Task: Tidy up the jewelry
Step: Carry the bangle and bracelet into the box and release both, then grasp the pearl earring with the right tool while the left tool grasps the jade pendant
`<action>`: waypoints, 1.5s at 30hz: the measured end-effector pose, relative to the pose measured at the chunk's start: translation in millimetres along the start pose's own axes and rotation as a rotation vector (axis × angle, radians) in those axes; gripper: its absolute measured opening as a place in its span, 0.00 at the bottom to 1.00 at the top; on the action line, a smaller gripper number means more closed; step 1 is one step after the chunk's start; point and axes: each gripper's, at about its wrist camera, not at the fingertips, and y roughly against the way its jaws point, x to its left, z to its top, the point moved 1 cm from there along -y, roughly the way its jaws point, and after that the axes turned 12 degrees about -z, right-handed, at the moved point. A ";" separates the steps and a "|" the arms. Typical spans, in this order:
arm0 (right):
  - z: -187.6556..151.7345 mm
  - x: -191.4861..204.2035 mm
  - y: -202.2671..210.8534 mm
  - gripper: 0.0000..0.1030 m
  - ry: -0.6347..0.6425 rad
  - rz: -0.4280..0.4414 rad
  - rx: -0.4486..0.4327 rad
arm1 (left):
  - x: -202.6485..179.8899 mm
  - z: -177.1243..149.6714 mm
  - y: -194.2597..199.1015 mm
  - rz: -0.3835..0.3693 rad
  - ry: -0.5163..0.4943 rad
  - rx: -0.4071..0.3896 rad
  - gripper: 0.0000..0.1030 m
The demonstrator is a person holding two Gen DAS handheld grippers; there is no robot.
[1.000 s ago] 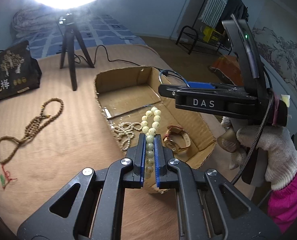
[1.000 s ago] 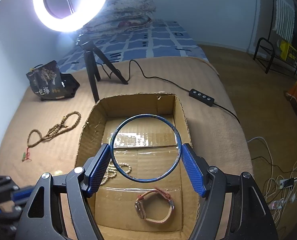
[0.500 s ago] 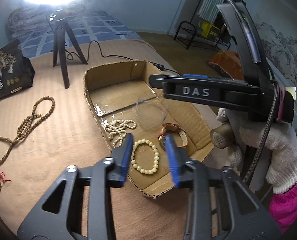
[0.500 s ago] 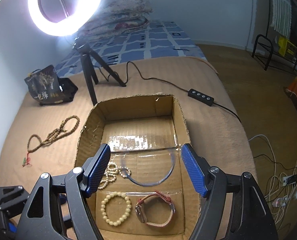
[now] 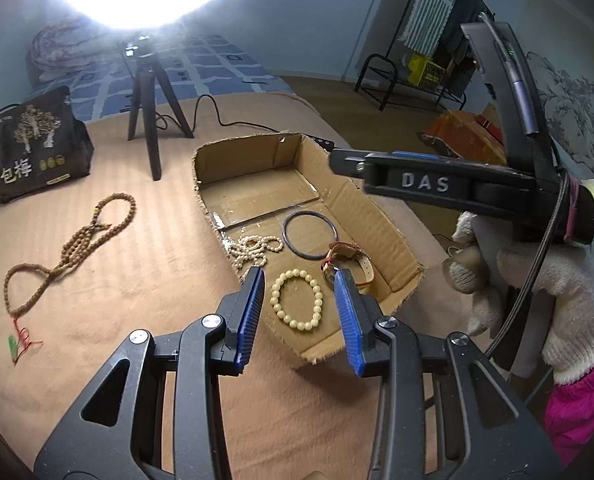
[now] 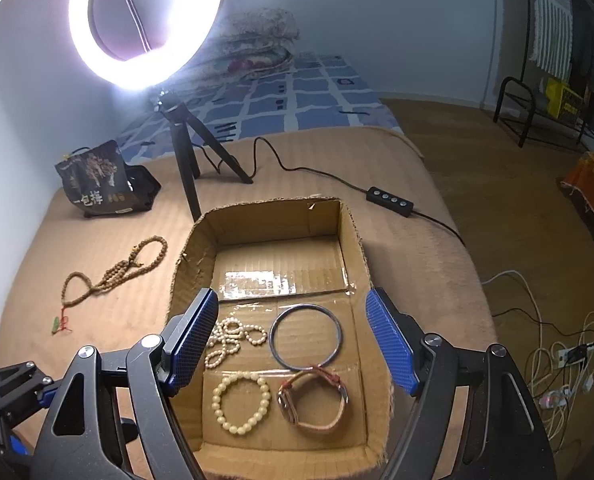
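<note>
Since the brown bead necklace (image 5: 73, 240) is the one piece outside the cardboard box (image 5: 381, 220), your next reach goes to the left of the left-wrist frame, where it trails from lower left up toward centre. Your left gripper (image 5: 299, 314) stands nearer it, fingers spread and empty above the cream bracelet (image 5: 296, 300). Your right gripper (image 6: 293, 344) hangs over the box, fingers apart, empty.

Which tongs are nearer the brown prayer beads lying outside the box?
Left. The left tongs hover by the box's near left edge, beside the prayer beads; the right tongs hang over the box.
</note>
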 end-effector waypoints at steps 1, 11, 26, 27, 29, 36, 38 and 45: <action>-0.4 -0.9 5.9 0.74 -0.003 -0.002 -0.006 | -1.5 -1.4 4.7 0.006 -0.006 -0.003 0.35; -9.1 2.4 59.0 0.74 -0.051 -0.006 -0.049 | 10.0 -24.6 68.0 0.077 -0.038 -0.046 0.35; -55.5 67.6 91.1 0.74 0.051 0.095 -0.055 | 140.3 -60.2 142.3 0.266 0.116 -0.043 0.35; -58.6 75.4 89.9 0.74 0.065 0.106 -0.049 | 150.0 -62.1 144.5 0.277 0.129 -0.040 0.35; -64.6 88.2 88.6 0.74 0.085 0.127 -0.043 | 169.1 -64.9 145.7 0.288 0.161 -0.031 0.35; -87.8 145.2 71.2 0.69 0.192 0.201 0.001 | 217.6 -79.1 144.4 0.293 0.228 0.014 0.35; -93.9 163.1 62.1 0.65 0.237 0.214 0.020 | 232.4 -84.9 141.4 0.285 0.263 0.030 0.35; -111.7 210.3 27.7 0.57 0.338 0.259 0.116 | 258.6 -92.2 126.0 0.263 0.306 0.073 0.35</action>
